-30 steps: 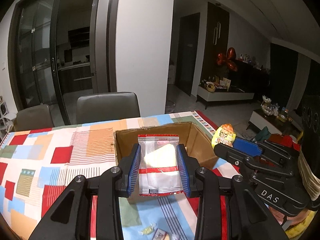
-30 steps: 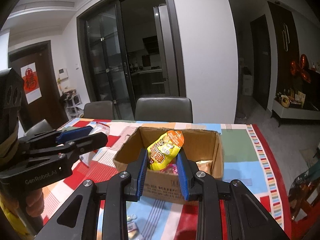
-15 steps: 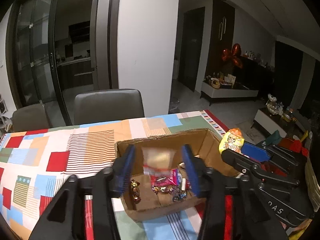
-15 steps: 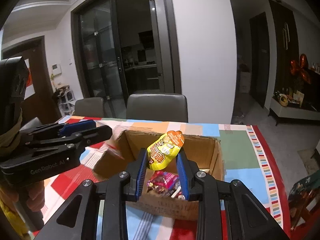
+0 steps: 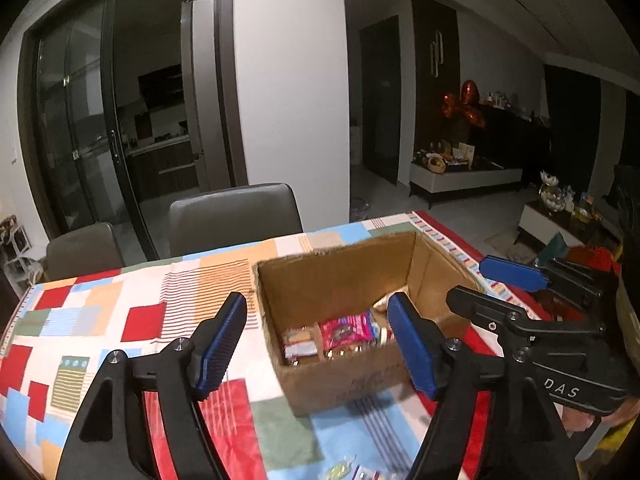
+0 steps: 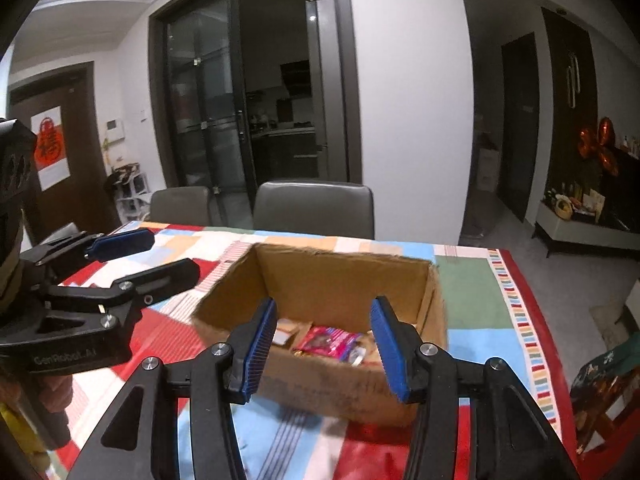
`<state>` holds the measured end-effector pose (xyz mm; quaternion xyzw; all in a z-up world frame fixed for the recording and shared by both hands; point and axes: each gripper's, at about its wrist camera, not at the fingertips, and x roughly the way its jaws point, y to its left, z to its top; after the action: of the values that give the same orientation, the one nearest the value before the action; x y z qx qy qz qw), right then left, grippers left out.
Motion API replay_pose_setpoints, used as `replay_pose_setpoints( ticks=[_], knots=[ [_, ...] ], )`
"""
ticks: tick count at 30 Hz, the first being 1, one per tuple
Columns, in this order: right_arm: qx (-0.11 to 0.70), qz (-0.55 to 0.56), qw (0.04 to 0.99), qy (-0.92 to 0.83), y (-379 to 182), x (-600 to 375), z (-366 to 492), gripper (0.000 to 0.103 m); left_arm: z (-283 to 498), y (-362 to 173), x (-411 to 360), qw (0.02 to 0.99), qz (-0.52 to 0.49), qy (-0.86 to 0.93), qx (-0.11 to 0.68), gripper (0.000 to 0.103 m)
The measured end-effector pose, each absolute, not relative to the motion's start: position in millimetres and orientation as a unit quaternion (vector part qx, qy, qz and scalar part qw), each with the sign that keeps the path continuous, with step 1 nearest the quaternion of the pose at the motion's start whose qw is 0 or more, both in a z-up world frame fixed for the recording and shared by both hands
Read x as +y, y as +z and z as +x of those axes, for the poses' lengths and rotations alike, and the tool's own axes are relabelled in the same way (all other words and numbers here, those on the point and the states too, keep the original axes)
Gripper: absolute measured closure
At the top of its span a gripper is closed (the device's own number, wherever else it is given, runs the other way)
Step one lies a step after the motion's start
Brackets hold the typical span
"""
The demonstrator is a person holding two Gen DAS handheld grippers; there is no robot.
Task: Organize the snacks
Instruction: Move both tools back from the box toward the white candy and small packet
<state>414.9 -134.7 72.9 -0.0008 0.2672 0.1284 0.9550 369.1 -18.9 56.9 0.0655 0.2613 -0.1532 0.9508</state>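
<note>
An open cardboard box stands on the patchwork tablecloth. Inside it lie several snack packets, among them a pink one. My left gripper hovers over the box's near left side, its jaws opening with nothing between the blue pads. My right gripper hangs over the box's near edge, its jaws also opening and empty. Each gripper shows in the other's view: the right gripper beside the box's right wall, the left gripper left of the box.
Two grey chairs stand behind the table, in front of glass sliding doors. A few loose wrapped candies lie on the cloth close to me. The table's right edge has a red striped border.
The left gripper let go of the clear red-trimmed packet and the right let go of the yellow packet. Both packets are gone from the jaws, which now stand wider over the box.
</note>
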Motion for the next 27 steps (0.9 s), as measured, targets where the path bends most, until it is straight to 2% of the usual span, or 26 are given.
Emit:
replay_pose_setpoints(
  ticks=[13,21,27],
  knots=[
    [0.302,-0.005,0.938,0.17,45.2,-106.4,375.3,0.053,318.5,40.0,4.1,0.95,0.115,-0.144,0.252,0.028],
    [0.336,-0.012,0.922,0.19,17.8,-93.4,359.7,0.053,296.1,13.4,14.1,0.944,0.151,-0.15,0.253,0.028],
    [0.374,-0.025,0.904,0.205,-8.8,-79.7,355.5,0.053,293.0,-16.6,23.6,0.933,0.157,-0.16,0.282,0.028]
  ],
)
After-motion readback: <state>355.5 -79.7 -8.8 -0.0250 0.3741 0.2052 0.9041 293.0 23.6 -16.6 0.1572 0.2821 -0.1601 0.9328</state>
